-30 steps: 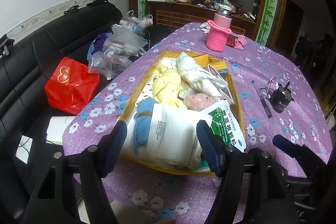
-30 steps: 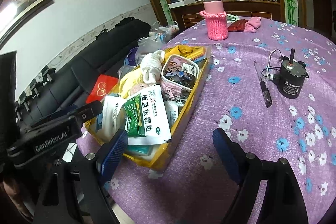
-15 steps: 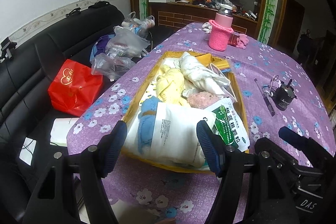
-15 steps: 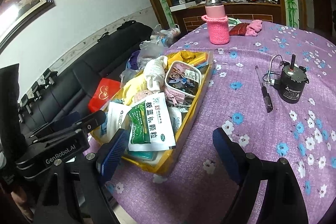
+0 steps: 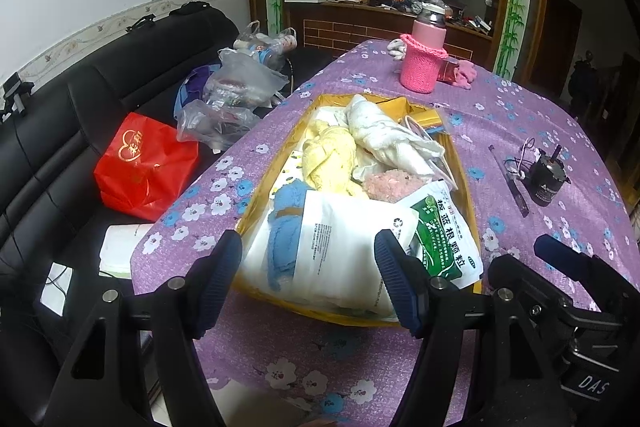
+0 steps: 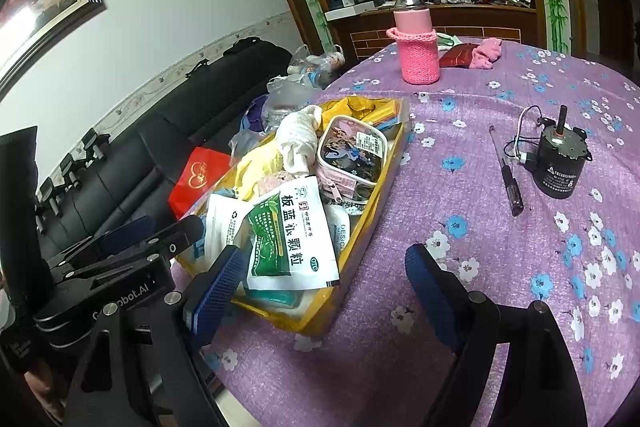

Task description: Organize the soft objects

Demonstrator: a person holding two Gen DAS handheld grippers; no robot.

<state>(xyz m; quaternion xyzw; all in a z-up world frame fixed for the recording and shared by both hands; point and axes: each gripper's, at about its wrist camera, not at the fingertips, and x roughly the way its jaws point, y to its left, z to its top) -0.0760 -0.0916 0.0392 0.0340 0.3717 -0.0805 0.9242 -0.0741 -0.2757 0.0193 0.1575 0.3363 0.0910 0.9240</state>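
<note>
Left wrist view: the left gripper (image 5: 308,281) is seen with its fingers spread wide and nothing between them, hovering over the near end of the yellow tray (image 5: 471,215). The right gripper (image 6: 322,291) is likewise splayed and empty, at about 3 o'clock of that tray.

All the soft stuff sits piled in the tray: blue fluffy cloth (image 5: 286,223), yellow towel (image 5: 330,159), white cloth (image 5: 384,137), pink fuzzy bit (image 5: 394,183), with sachets on top. That fits either a pile waiting to be sorted or one already gathered, so no next grab can be called.

Readable writing: the green sachet (image 6: 286,233) is marked 板蓝根颗粒 and "OTC"; "DAS" is made out on the right gripper's body, "…obot.AI" on the left's. The motor (image 6: 558,163) label is too small.
</note>
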